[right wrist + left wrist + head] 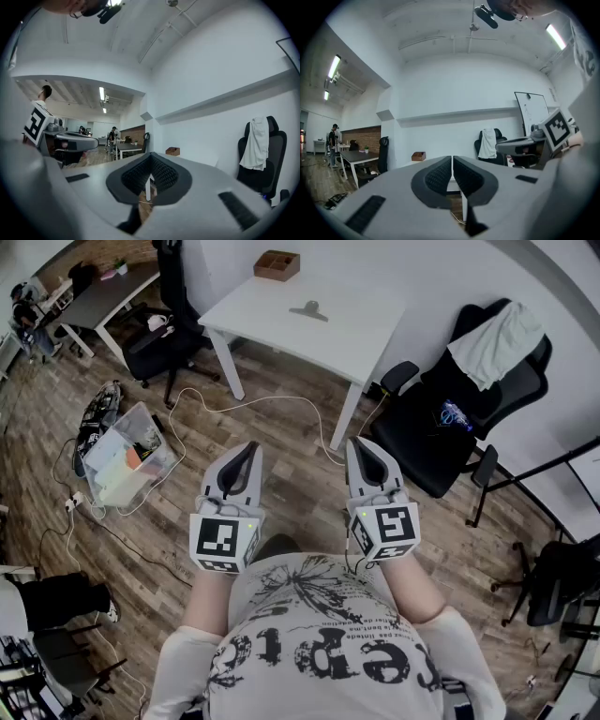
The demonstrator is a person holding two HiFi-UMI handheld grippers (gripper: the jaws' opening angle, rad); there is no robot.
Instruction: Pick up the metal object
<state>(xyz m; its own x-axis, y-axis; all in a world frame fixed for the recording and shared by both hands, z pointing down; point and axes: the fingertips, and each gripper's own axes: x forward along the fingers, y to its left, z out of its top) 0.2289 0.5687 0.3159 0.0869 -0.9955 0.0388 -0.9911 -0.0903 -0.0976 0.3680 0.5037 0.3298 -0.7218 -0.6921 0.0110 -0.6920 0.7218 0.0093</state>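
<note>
A grey metal clip [309, 309] lies flat on the white table [356, 334] ahead, near its far side. Both grippers are held close to my chest, well short of the table and above the wooden floor. My left gripper [251, 450] is shut with nothing between its jaws; in the left gripper view its pads [440, 174] meet in a thin line. My right gripper [361, 447] is shut too and empty, its pads [161, 172] together in the right gripper view. The clip does not show in either gripper view.
A small wooden box [277, 264] stands at the table's far edge. A black office chair [469, 390] with a pale cloth over its back is right of the table. A clear bin [127, 454], cables and another black chair [164, 329] occupy the floor at left.
</note>
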